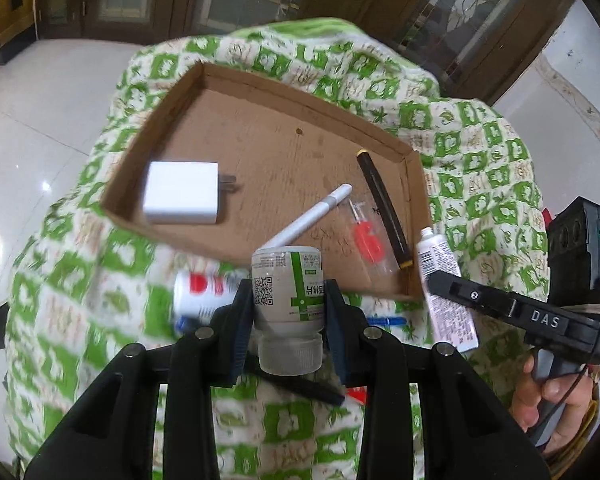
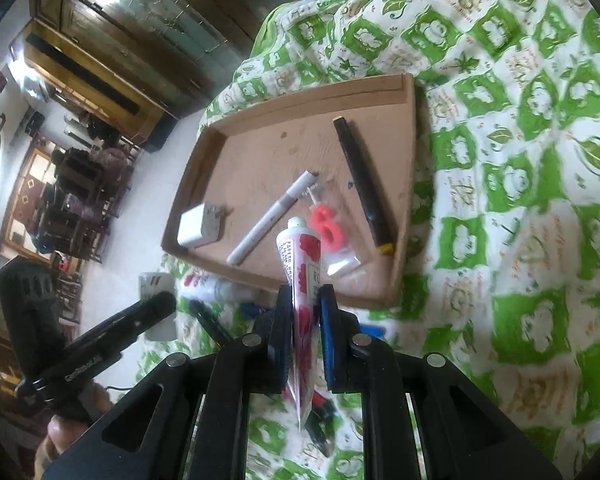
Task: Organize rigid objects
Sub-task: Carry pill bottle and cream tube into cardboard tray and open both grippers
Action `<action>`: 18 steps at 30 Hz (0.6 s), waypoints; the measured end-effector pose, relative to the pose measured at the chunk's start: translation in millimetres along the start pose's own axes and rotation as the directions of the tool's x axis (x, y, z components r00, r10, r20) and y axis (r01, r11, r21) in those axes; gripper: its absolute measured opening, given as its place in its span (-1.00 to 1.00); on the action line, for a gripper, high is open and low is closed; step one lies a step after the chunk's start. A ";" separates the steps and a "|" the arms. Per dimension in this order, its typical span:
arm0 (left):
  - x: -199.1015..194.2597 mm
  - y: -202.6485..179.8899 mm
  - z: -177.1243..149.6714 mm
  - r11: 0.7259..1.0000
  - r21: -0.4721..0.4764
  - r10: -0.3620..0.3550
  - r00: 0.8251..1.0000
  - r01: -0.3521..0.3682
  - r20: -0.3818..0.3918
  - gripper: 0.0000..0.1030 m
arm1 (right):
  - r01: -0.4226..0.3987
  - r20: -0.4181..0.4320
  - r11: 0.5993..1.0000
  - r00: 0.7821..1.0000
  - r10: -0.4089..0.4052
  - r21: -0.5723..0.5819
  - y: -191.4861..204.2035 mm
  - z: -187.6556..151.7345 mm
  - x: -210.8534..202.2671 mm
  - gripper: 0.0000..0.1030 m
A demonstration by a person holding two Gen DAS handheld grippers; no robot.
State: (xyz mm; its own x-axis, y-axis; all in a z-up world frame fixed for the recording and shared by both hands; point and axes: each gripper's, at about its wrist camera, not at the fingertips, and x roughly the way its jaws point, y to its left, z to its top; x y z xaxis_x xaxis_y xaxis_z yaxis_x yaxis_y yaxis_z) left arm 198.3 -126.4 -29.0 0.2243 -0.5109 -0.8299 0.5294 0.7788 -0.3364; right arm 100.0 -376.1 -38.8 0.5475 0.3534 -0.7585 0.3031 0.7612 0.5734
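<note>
My left gripper (image 1: 288, 300) is shut on a white pill bottle (image 1: 288, 280) with a green label, cap toward me, held above the cloth just short of the cardboard tray (image 1: 204, 76). My right gripper (image 2: 305, 300) is shut on a white tube with red flowers (image 2: 302, 256), nozzle toward the tray (image 2: 312, 82). In the tray lie a white charger (image 1: 182, 198), a white pen (image 1: 310, 218), a bagged red number candle (image 1: 366, 238) and a black pen (image 1: 384, 208). The right gripper and tube (image 1: 448, 292) also show in the left wrist view.
A green and white patterned cloth (image 2: 520, 200) covers the surface. On it near the tray lie a white can with red print (image 1: 200, 294), a blue item (image 1: 388, 321) and a black pen (image 1: 304, 386). White tiled floor (image 1: 40, 120) lies beyond the left edge.
</note>
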 end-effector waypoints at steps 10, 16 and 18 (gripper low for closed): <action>43.3 24.6 40.7 0.986 -0.130 -0.120 0.987 0.106 -0.104 -0.40 | -0.096 -0.150 0.985 0.982 0.118 0.146 2.6 36.5 59.2 -0.77; 75.3 27.4 53.1 0.990 -0.135 -0.067 0.981 0.042 -0.184 -0.40 | -0.052 -0.197 0.981 0.976 0.089 0.186 -3.9 46.7 80.4 -0.77; 78.1 28.6 58.0 0.994 -0.105 -0.043 0.983 0.025 -0.177 -0.40 | -0.020 -0.189 0.986 0.981 0.052 0.166 -3.8 50.6 82.2 -0.77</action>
State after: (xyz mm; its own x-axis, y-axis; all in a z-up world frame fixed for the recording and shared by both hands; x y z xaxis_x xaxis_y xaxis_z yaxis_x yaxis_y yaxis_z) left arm 278.4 -165.1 -77.6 0.0531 -0.4717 -0.8802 0.4460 0.7998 -0.4017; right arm 183.2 -377.5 -87.7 0.4051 0.4887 -0.7727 0.4172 0.6532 0.6319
